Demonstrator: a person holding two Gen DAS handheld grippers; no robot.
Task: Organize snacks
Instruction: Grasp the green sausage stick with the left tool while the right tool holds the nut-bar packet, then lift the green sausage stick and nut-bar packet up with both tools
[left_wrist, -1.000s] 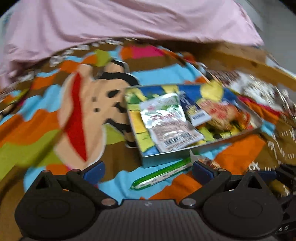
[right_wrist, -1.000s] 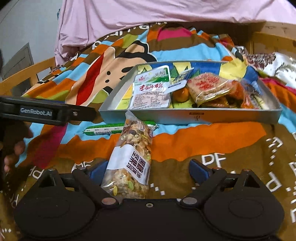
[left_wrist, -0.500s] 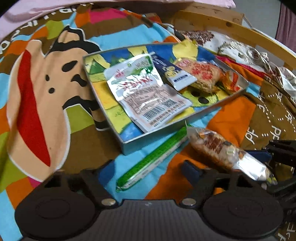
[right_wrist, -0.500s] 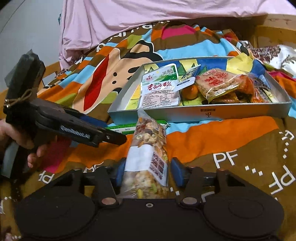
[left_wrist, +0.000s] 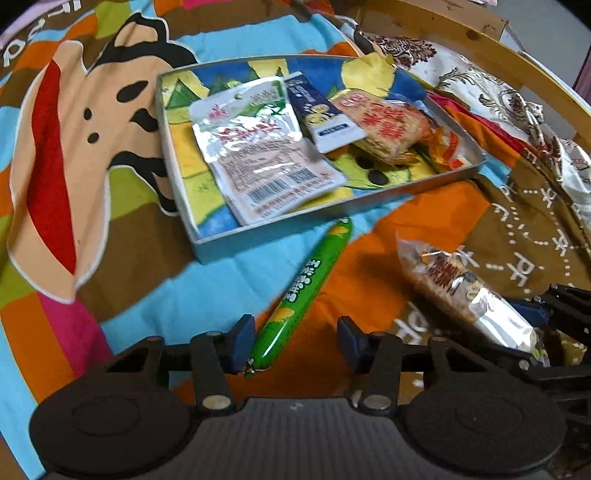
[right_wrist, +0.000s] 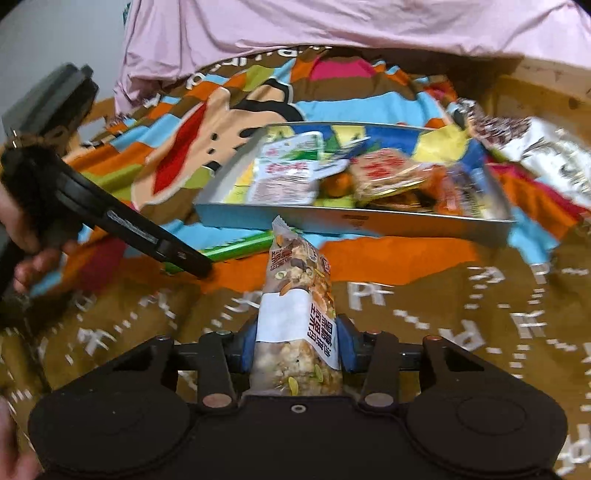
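Observation:
A green sausage stick (left_wrist: 306, 284) lies on the blanket just in front of the metal tray (left_wrist: 258, 236). Its near end sits between the jaws of my left gripper (left_wrist: 295, 339), which are closing. The left pad is at the sausage's tip and the right pad is still apart from it. My right gripper (right_wrist: 295, 343) is shut on a clear packet of mixed nuts (right_wrist: 295, 280), its jaws still tightening, and holds it off the blanket, pointing at the tray (right_wrist: 351, 221). The tray holds a silver-white pouch (left_wrist: 258, 158), a blue sachet (left_wrist: 321, 110) and a red-lettered cracker pack (left_wrist: 384, 125).
A colourful cartoon blanket (left_wrist: 74, 147) covers the surface. Behind the tray lie a pink cloth (right_wrist: 332, 29) and a wooden frame (left_wrist: 480, 44) with patterned fabric (left_wrist: 498, 92). A hand (right_wrist: 26, 236) holds the left gripper's handle at the left.
The left gripper tipped downward and closed in on the green sausage, its jaws narrowing. The right gripper shut on the nut packet and lifted it toward the tray.

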